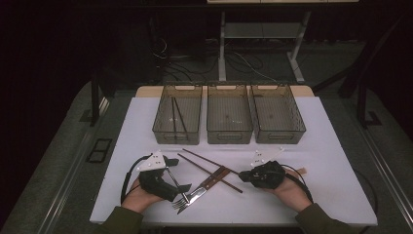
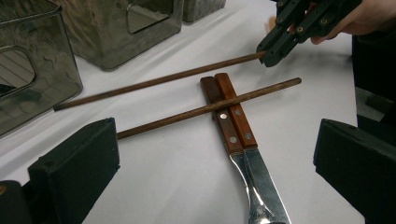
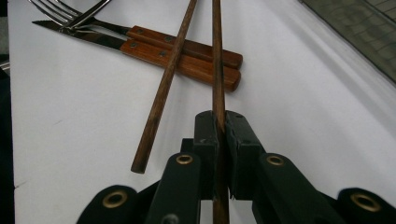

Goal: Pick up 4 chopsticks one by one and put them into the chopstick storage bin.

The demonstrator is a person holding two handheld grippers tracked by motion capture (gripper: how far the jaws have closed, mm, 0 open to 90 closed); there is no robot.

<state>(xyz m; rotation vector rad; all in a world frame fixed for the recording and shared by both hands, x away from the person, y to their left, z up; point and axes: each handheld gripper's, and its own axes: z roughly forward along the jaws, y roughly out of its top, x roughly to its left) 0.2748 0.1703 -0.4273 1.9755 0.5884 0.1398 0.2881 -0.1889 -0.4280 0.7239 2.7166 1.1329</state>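
Pinching one chopstick (image 3: 217,70) near its end, my right gripper (image 3: 223,140) is clamped tight while its far length lies on the table (image 3: 70,116) beside the knife (image 3: 187,58). Light, stiff and slick, it may swivel. My left gripper (image 2: 215,163) hangs spread, empty.

One chopstick (image 2: 205,108) across two wooden-handled utensils (image 2: 229,114), three bins (image 1: 229,114) in a row behind them

We see a brightly lit white worktop (image 1: 331,161) amid a dark room; near jaws blur, shadows soft.
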